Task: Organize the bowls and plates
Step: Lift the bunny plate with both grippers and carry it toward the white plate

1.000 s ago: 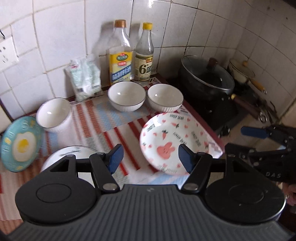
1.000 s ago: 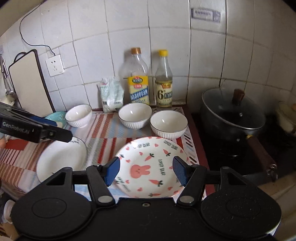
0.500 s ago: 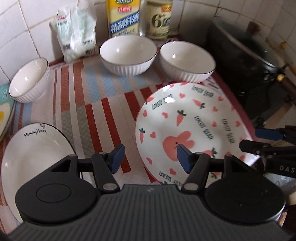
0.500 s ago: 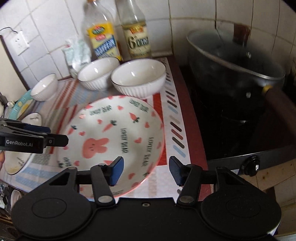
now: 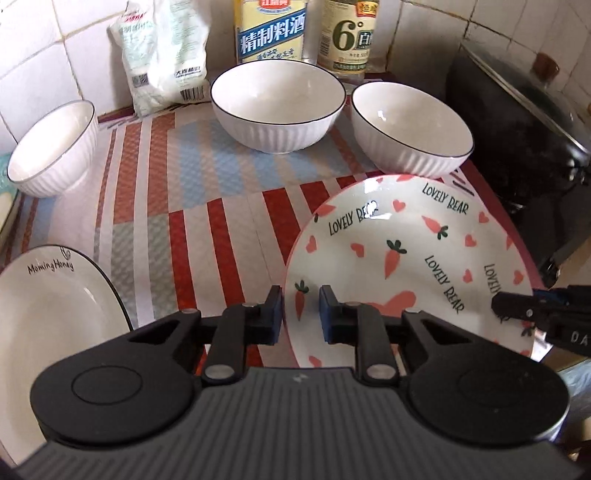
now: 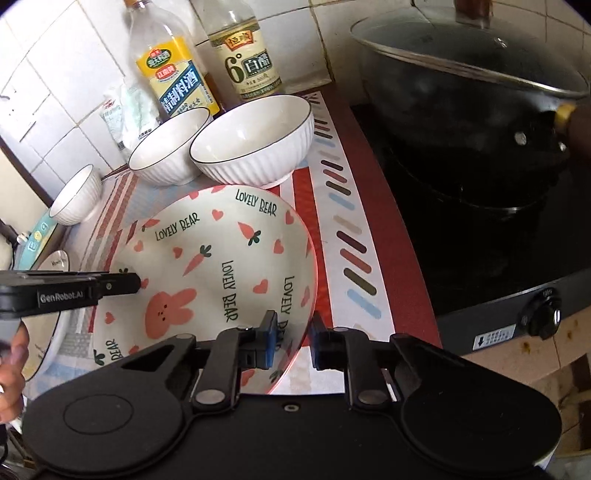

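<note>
A white deep plate (image 5: 406, 240) printed with a pink bunny, carrots and hearts lies on the striped mat. My left gripper (image 5: 301, 314) straddles its left rim, one pad outside and one inside, jaws closing onto it. My right gripper (image 6: 293, 343) straddles the near right rim of the same plate (image 6: 221, 258) in the same way, jaws closing. Each gripper shows at the edge of the other's view. Three white ribbed bowls stand behind: a large one (image 5: 277, 99), one to its right (image 5: 410, 129), and a small one (image 5: 51, 147) at the left.
A white "Morning Honey" plate (image 5: 44, 314) lies at the near left, a blue egg plate (image 6: 35, 243) beyond it. Two bottles (image 5: 269, 29) (image 5: 347, 33) and a bag (image 5: 162, 55) line the tiled wall. A lidded black pot (image 6: 461, 74) sits on the cooker at right.
Both grippers dropped toward the bunny plate and their jaws went from wide apart to narrow around its rim, left on the left edge, right on the near right edge.
</note>
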Demonstrator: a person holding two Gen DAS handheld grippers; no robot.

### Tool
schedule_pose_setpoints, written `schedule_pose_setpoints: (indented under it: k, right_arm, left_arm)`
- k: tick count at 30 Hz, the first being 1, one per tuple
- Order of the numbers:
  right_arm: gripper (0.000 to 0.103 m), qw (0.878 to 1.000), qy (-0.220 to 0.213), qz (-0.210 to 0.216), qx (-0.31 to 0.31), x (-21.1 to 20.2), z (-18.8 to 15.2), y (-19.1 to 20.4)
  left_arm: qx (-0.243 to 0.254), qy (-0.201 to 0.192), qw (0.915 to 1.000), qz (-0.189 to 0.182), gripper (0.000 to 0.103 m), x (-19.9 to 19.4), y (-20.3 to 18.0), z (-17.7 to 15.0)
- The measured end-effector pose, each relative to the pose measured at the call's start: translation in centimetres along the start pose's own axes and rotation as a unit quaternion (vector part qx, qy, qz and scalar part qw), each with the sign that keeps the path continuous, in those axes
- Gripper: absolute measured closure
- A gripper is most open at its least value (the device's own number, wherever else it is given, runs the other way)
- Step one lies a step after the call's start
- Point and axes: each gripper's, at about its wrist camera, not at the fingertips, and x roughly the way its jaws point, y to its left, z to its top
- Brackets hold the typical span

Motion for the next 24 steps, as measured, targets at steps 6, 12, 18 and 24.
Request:
schedule_pose_setpoints:
  k: [6,12,18,24]
  right_arm:
    - [0.082,1.0,-0.001,0.005,0.001,0.0,0.2,-0.1]
    - [0.078,1.0,-0.009,-0.002,0.012,0.7,0.6,0.0]
    - [0.082,0.999,-0.004,-0.014,0.047,0.2,0.7,0.3]
    - [0.088,0.999,-0.013,-0.022,0.047,-1.3,1.1,1.5]
  left_arm:
    - [-0.022,0.014,0.9995,-0.015,0.077,0.8,0.4,0.3]
    - [-0.028,0.016,0.9993,-0.017,0.073,1.3,0.2,0.3]
    - [-0.039,0.02,0.999,0.0,0.077,1.2,0.2,0.5]
    - [-0.03,0.025,0.9987,0.031,0.083,0.4,0.1,0.3]
